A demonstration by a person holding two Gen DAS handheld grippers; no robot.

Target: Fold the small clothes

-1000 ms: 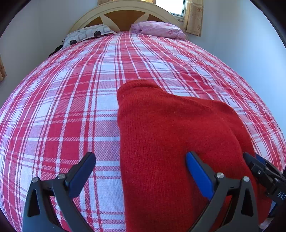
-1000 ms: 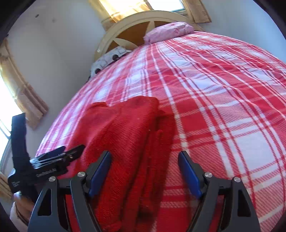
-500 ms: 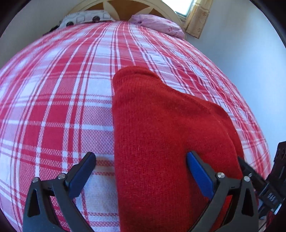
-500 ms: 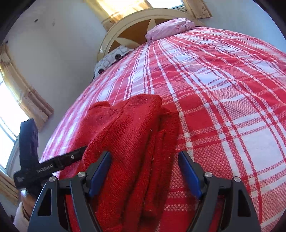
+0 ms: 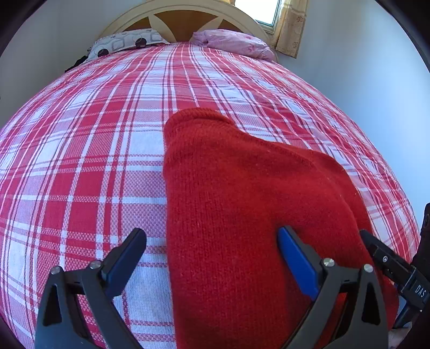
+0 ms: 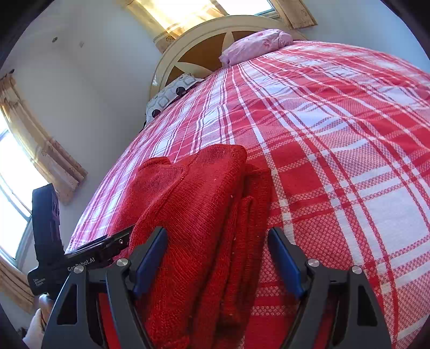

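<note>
Lying folded on coarse-woven plaid bedcover (image 5: pixel 80 166), thick knitted red sweater (image 5: pixel 242 201); left claw (image 5: pixel 212 241) and right claw (image 6: pixel 217 241) wide apart, empty.

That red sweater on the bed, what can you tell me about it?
The red sweater is a thick, fuzzy-looking knit, folded into a narrow stack of several layers whose edges show along its right side in the right view. It lies flat on the red and white checked bedspread. Both tools stand open over its near end; whether they touch it is unclear.

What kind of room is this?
A bedroom, most likely: a bed with a plaid sheet, two pillows against a headboard, and a curtained window. A red sweater lies on it.
</note>
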